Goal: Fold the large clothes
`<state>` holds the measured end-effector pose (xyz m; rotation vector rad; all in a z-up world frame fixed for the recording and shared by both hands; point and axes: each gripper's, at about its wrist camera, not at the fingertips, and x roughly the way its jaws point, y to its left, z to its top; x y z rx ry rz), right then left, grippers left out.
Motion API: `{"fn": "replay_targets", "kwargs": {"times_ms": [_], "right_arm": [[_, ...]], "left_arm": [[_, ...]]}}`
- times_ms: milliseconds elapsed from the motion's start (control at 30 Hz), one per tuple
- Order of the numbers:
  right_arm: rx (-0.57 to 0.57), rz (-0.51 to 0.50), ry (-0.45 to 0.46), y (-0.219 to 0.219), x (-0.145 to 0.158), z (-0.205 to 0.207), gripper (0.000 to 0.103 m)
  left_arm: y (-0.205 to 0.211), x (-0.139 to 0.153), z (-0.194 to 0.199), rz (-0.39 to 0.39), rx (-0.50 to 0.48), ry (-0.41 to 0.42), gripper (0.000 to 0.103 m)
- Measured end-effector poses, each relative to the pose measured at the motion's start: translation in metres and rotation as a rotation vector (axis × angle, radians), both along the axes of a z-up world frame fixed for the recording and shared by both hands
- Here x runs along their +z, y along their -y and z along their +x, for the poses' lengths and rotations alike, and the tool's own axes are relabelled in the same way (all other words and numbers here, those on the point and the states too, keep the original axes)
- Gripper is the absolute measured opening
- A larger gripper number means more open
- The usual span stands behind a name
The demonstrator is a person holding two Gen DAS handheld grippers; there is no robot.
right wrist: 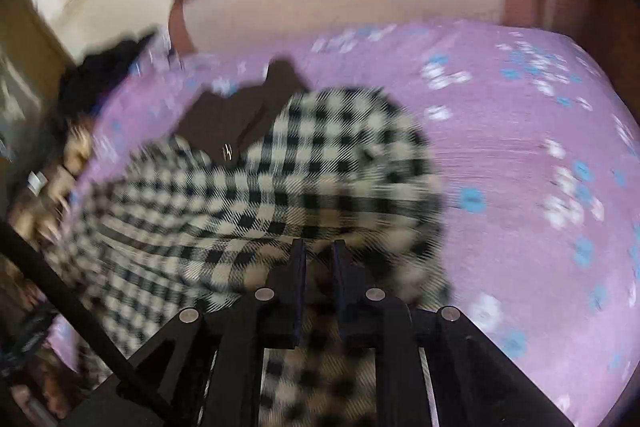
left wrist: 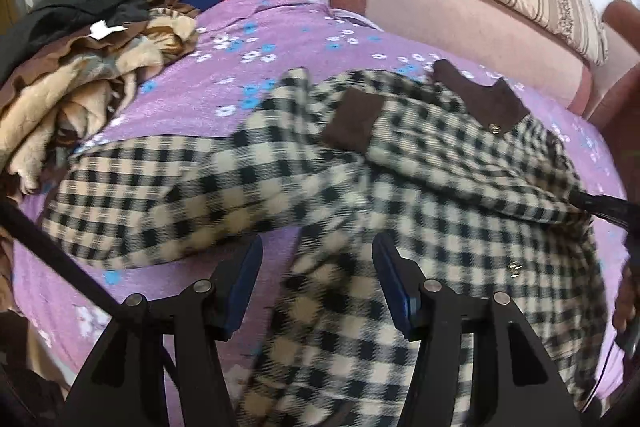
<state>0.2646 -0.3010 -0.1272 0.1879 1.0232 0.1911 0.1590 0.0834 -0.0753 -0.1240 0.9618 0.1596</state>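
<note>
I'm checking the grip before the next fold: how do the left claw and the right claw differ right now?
The left claw stands wide open, checked coat cloth lying between its fingers untouched; the right claw is nearly closed, with coat cloth in its narrow gap. The left view is fairly sharp; the right view is motion-blurred. Both point down at the same coat on the purple flowered sheet.

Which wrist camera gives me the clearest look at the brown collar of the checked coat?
The left wrist view: the brown collar lies sharp and whole at the coat's far edge, a metal snap visible. The right wrist view shows the collar too, but motion blur smears it and checked fabric covers part.
</note>
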Motion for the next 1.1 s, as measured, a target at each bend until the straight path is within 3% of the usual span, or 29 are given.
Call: {"fn": "replay_targets", "kwargs": {"times_ms": [100,233,367,500,633,667,700,767,800,833,867,900,1000,1100], "right_arm": [[-0.025,-0.106,-0.093,-0.014,-0.031,0.032,0.021],[-0.061,-0.252,-0.053,-0.033,-0.025,0.039,0.03],[0.004,-0.241,0.016,-0.067,-0.006,0.018,0.045],[0.067,-0.197,0.048,-0.093,0.001,-0.011,0.048],[0.128,-0.194,0.058,-0.124,0.0,-0.04,0.05],[0.145,-0.193,0.056,-0.131,-0.001,-0.046,0.05],[0.156,-0.192,0.055,-0.136,-0.002,-0.05,0.05],[0.176,-0.191,0.053,-0.145,-0.003,-0.059,0.05],[0.185,-0.196,0.054,-0.151,-0.003,-0.064,0.05],[0.191,-0.202,0.055,-0.154,-0.004,-0.066,0.05],[0.195,-0.209,0.056,-0.157,-0.004,-0.069,0.05],[0.202,-0.22,0.058,-0.161,-0.005,-0.072,0.05],[0.222,-0.243,0.069,-0.171,-0.002,-0.076,0.05],[0.246,-0.235,0.087,-0.181,0.004,-0.076,0.05]], "left_arm": [[-0.033,0.004,-0.01,-0.02,0.061,0.009,0.056],[-0.105,0.008,-0.033,-0.035,0.204,0.03,0.063],[-0.188,0.0,-0.064,-0.021,0.396,0.032,0.069],[-0.254,-0.019,-0.087,-0.113,0.545,0.014,0.07],[-0.285,-0.037,-0.08,-0.223,0.563,0.018,0.071],[-0.289,-0.042,-0.074,-0.255,0.551,0.022,0.076],[-0.289,-0.042,-0.068,-0.25,0.545,0.048,0.084],[-0.286,-0.039,-0.054,-0.254,0.522,0.079,0.084],[-0.285,-0.039,-0.046,-0.271,0.501,0.081,0.078],[-0.281,-0.038,-0.038,-0.282,0.477,0.08,0.044],[-0.275,-0.037,-0.028,-0.259,0.456,0.053,0.017],[-0.271,-0.036,-0.02,-0.223,0.447,0.02,0.008],[-0.267,-0.009,-0.014,-0.134,0.44,0.076,0.008],[-0.281,0.032,-0.021,-0.033,0.497,0.169,0.008]]}}
